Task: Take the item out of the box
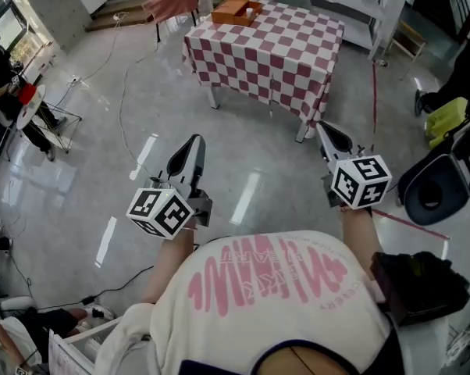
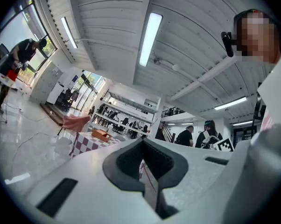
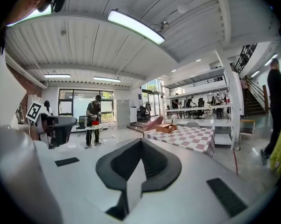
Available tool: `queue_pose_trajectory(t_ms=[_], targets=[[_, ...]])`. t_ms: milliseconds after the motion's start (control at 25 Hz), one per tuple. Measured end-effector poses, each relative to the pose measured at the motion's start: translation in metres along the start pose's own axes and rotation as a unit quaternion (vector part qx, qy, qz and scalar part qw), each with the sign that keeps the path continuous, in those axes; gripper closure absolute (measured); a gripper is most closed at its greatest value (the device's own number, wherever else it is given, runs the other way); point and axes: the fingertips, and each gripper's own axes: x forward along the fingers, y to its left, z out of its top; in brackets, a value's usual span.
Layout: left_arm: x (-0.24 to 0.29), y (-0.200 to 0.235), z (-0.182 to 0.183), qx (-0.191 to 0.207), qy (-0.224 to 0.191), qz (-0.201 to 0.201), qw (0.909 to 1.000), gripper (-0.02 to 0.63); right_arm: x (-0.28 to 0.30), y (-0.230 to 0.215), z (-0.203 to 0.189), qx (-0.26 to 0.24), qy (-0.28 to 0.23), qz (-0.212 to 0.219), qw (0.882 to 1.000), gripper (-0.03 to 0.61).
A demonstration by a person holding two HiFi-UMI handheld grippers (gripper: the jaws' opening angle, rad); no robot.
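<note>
**Both claws closed and empty, box far across the floor**

Your left claw point(image 1: 194, 141) point(image 2: 142, 143) has its 2 jaws pressed together at the tips, with nothing between them. Your right claw point(image 1: 323, 129) point(image 3: 141, 143) is the same: jaws together, nothing pinched. You hold both out in front of you, pointing roughly toward the table point(image 1: 219, 98).

The box point(image 1: 233, 9) sits on the checked cloth point(image 1: 275, 53) near the table's far left corner as the head view shows it. It is well apart from both claws, with open floor point(image 1: 243, 155) between you and the table. The box looks open on top, but from here you cannot tell what the item is or how it lies inside. The task looks not yet begun.

What could go wrong from here:

- A cable point(image 1: 123, 104) trails across the floor to your left. Drift that way while you watch the box and you could catch a foot on it.
- The box is at the far edge, so reaching over from the near side could make a claw snag the cloth and drag box and cloth together.
- Closed jaws can only push. Spread 1 claw before it goes in, or you may shove the item deeper or slide the box off the edge.
- The box looks light, so steady it with the other claw.
</note>
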Motion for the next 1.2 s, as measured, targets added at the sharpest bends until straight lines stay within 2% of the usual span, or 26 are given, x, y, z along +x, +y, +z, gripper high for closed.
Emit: queue_pose_trajectory(t_ms=[640,960,1200], targets=[[-0.031,0.057,-0.004,-0.03,0.001,0.028,0.9992,0.607,0.044,0.044,-0.012,-0.019,0.023,0.018,0.999,0.574],[-0.017,0.084,-0.007,-0.038,-0.001,0.042,0.9984,0.607,0.074,0.037,-0.015,-0.027,0.026,0.022,0.999,0.574],[0.019,0.096,-0.007,-0.036,-0.009,0.046,0.9983,0.607,0.103,0.005,-0.011,-0.024,0.027,0.02,0.999,0.574]])
